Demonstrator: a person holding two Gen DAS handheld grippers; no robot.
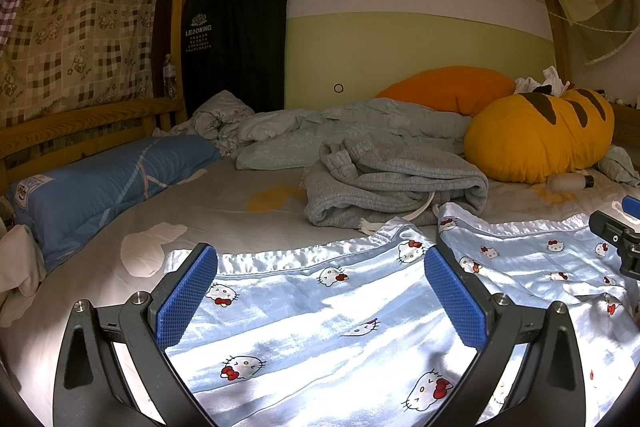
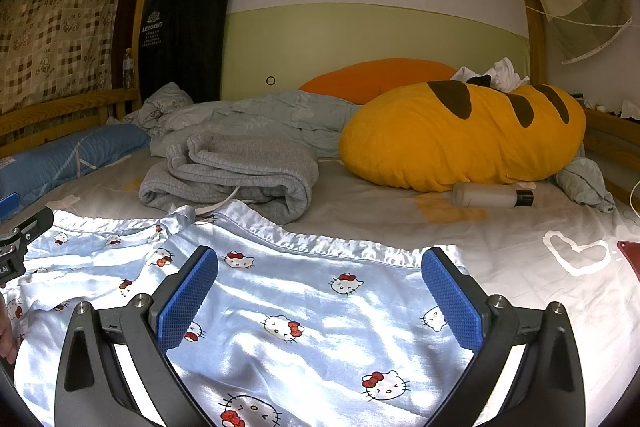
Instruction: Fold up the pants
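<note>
Left wrist view has the light-blue cat-print satin pants (image 1: pixel 328 311) spread flat on the bed sheet (image 1: pixel 100 275), leg hems up at 12 o'clock just short of the grey sweatpants (image 1: pixel 392 183), so I'd pinch one outer edge with each tong and carry it over evenly, since satin probably slides. Left gripper (image 1: pixel 320 295) and right gripper (image 2: pixel 320 295) both hang wide apart over a leg, holding nothing; can't tell if they touch the cloth.
</note>
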